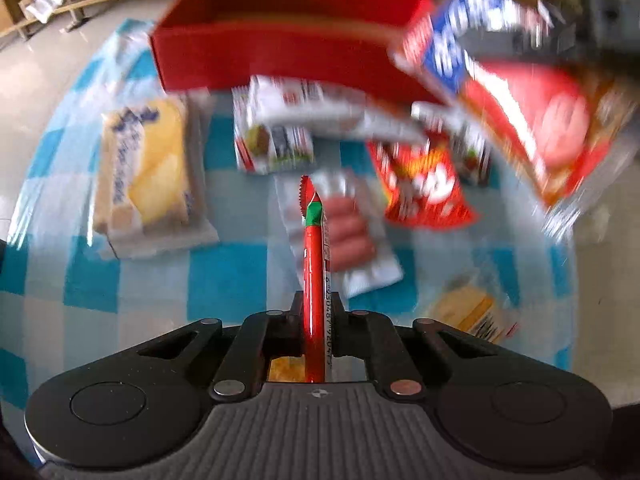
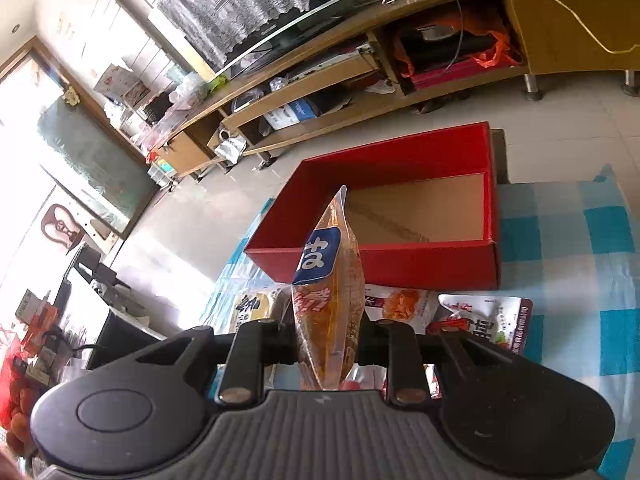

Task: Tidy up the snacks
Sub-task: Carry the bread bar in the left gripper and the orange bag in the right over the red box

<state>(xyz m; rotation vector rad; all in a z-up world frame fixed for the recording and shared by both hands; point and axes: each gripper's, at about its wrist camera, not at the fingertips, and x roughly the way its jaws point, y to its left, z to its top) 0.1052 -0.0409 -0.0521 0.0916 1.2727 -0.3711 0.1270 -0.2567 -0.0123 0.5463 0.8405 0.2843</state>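
Ahead of the left hand-held gripper (image 1: 316, 312), clamped on a thin red foil snack stick (image 1: 314, 280), several packets lay unsorted on the table (image 1: 224, 280). Beyond the right hand-held gripper (image 2: 326, 336), clamped on an orange-and-blue plastic snack bag (image 2: 328, 304), the red cardboard box (image 2: 400, 268) stood empty.

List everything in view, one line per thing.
box: 1, red, brown floor, empty, on cloth
cloth: 1, blue-white check, under snacks
orange pack: 1, blue label, in right gripper
red stick: 1, in left gripper
cake pack: 1, yellow, left on cloth
sausage pack: 1, clear, mid cloth
chip bag: 1, red, right of sausages
TV stand: 1, wooden, behind
left gripper: shut
right gripper: shut
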